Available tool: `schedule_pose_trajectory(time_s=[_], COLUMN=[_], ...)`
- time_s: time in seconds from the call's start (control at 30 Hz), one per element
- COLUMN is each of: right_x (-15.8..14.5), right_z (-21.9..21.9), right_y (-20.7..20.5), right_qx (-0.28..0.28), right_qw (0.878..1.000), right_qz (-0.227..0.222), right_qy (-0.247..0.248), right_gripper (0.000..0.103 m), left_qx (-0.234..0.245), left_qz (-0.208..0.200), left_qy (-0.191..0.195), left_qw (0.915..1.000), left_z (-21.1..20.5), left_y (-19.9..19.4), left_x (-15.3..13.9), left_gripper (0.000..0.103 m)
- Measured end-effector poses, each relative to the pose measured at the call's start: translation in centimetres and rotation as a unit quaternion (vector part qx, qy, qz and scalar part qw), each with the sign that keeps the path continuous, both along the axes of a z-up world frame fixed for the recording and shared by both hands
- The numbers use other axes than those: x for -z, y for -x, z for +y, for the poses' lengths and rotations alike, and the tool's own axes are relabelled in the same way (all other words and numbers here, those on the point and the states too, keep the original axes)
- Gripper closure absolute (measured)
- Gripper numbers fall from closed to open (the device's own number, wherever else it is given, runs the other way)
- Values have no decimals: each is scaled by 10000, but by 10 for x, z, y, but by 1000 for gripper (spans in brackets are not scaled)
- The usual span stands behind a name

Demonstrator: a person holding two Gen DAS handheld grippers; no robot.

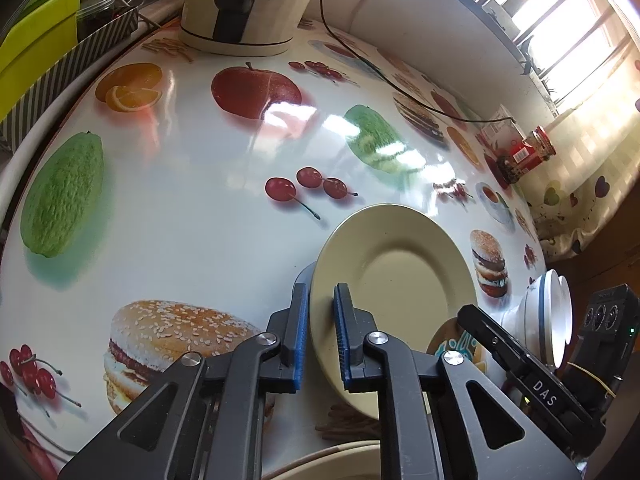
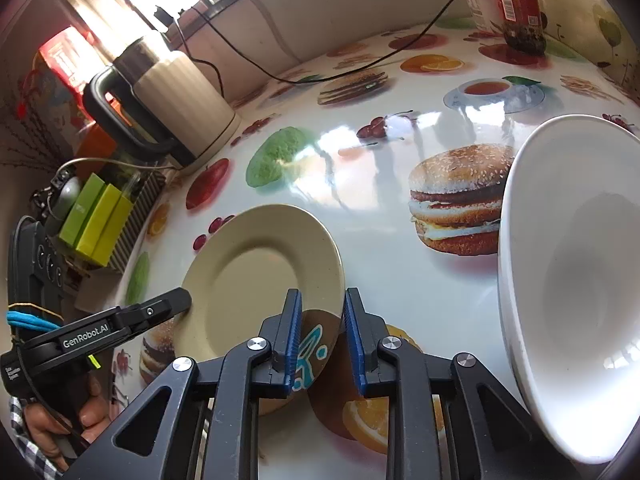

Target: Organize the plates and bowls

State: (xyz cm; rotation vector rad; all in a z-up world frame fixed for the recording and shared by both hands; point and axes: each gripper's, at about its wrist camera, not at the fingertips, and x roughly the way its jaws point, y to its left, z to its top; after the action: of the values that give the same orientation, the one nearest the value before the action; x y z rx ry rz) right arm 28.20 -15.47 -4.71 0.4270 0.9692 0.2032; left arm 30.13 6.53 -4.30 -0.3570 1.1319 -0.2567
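An electric kettle (image 1: 240, 4) stands far back on the glossy desk (image 1: 180, 216), its cable (image 2: 360, 68) well clear. The left gripper (image 1: 320, 292) has its jaws pinched on the near rim of the beige plate (image 1: 400, 280), which sits tilted off the desk. It looks stiff, glazed, slippery and breakable, so the rim is the sensible hold. The right gripper (image 2: 323, 294) has narrow jaws straddling a brown patterned dish (image 2: 312, 344) beneath; I cannot tell whether they grip it. A white bowl (image 2: 568, 280) crowds the right.

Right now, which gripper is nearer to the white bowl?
Right. The right gripper sits just beside the white bowl, closed on the beige plate's rim. The left gripper grips the plate's far side.
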Motion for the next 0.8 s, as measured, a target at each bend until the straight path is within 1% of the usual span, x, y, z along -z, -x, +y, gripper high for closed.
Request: schedule_pose_trajectory(time_s=[0.2,0.8], right_x=[0,0], right_z=[0,-3], right_y=[0,3], right_qx=[-4,24], right_qw=[10000,10000], right_qz=[2,-13], right_qy=[1,-34], right_gripper=[85,86], left_qx=[-16,10], left_qz=[-17,-122], left_qy=[-8,-111], left_qw=[10000,9999], left_z=[0,-3], left_y=[0,5], left_x=[0,-7], left_gripper=[90,90])
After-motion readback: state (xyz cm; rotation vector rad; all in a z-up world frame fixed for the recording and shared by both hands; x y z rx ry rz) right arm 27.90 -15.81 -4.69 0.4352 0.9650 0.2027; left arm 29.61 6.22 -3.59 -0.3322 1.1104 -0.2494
